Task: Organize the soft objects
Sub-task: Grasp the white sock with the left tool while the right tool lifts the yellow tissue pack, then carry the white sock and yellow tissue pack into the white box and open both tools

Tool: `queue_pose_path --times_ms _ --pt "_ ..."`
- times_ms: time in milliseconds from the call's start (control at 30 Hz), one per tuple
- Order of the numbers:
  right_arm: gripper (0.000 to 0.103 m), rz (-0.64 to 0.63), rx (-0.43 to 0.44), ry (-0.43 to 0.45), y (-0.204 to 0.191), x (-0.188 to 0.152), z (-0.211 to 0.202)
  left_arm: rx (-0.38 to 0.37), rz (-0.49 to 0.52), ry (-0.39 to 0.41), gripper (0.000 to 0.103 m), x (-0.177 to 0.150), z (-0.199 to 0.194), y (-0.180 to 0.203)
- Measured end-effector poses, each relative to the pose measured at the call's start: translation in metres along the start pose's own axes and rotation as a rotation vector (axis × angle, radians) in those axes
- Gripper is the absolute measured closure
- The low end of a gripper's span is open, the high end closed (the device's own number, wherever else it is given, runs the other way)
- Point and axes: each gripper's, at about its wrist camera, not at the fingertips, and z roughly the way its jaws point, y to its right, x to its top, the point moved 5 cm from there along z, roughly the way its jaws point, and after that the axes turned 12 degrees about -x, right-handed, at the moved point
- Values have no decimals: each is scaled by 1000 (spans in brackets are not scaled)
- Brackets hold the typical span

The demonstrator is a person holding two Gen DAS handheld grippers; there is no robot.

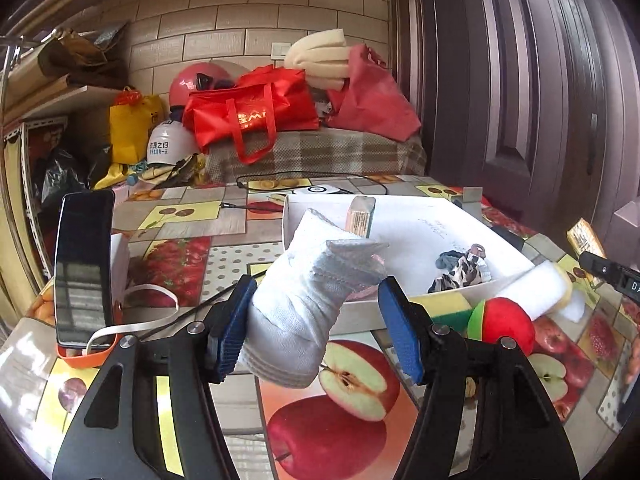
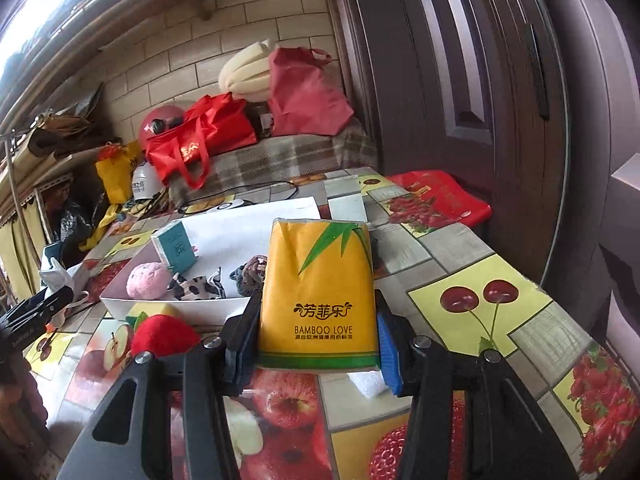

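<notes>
My left gripper (image 1: 316,320) has its jaws spread wide; a rolled grey-white sock (image 1: 304,300) lies between them, touching only the left pad, in front of the white tray (image 1: 420,220). The tray holds a patterned scrunchie (image 1: 464,270), a small tissue pack (image 1: 360,216) and, in the right wrist view, a pink plush ball (image 2: 148,280). My right gripper (image 2: 316,340) is shut on a yellow tissue pack (image 2: 318,296) held upright beside the tray (image 2: 256,232). A red plush strawberry (image 1: 504,324), a sponge (image 1: 444,306) and white foam (image 1: 536,288) lie by the tray's near rim.
A phone (image 1: 84,268) stands in an orange holder at the left. A cable (image 1: 304,184) runs across the far side of the fruit-print table (image 1: 360,420). Red bags (image 1: 256,116) and helmets are piled behind. A dark door (image 2: 460,100) stands at the right.
</notes>
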Motion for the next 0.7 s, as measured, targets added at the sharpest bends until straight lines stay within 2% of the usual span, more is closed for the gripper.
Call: queue_pose_path --times_ms 167,333,500,700 --pt "53 -59 -7 27 -28 -1 5 11 49 16 40 2 4 11" --pt "53 -101 6 51 -50 -1 8 14 7 4 40 4 14 5" --pt "53 -121 7 48 -60 3 18 10 -17 -2 40 7 23 1" --pt "53 -109 3 46 -63 6 26 36 22 24 40 11 27 11"
